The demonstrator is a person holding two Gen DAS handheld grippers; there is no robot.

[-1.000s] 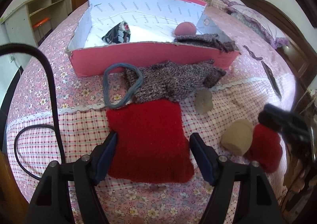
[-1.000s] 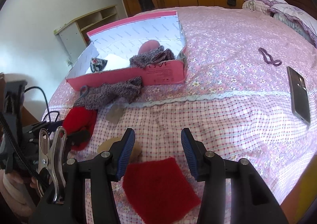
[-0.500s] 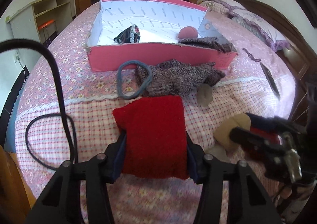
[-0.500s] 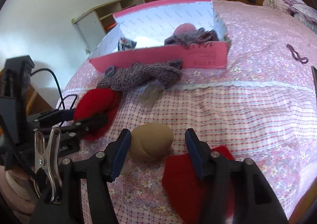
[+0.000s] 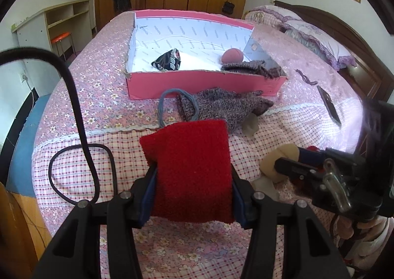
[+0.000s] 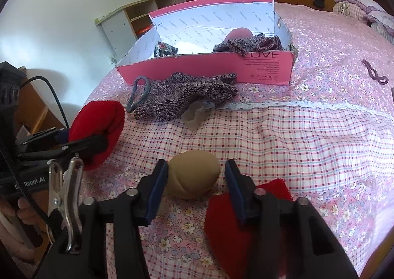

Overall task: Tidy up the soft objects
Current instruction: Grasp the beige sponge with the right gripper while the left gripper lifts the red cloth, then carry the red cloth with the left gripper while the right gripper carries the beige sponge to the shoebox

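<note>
While both grippers work above the bed:
Pink box (image 5: 197, 83): far side of bed, holding small soft items.
Left gripper (image 5: 193, 181): clamped on red cloth (image 5: 189, 168), lifted.
Right gripper (image 6: 195, 180): spread wide around tan roll (image 6: 194, 174), not touching.

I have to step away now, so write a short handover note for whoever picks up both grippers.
Left gripper: shut on the red cloth, lifted off the bed.
Right gripper: open around the tan pouf, not closed.
Done: patterned pouch, pink ball and a knit piece lie in the pink box.
Left: grey knit, blue band, second red cloth.
</note>
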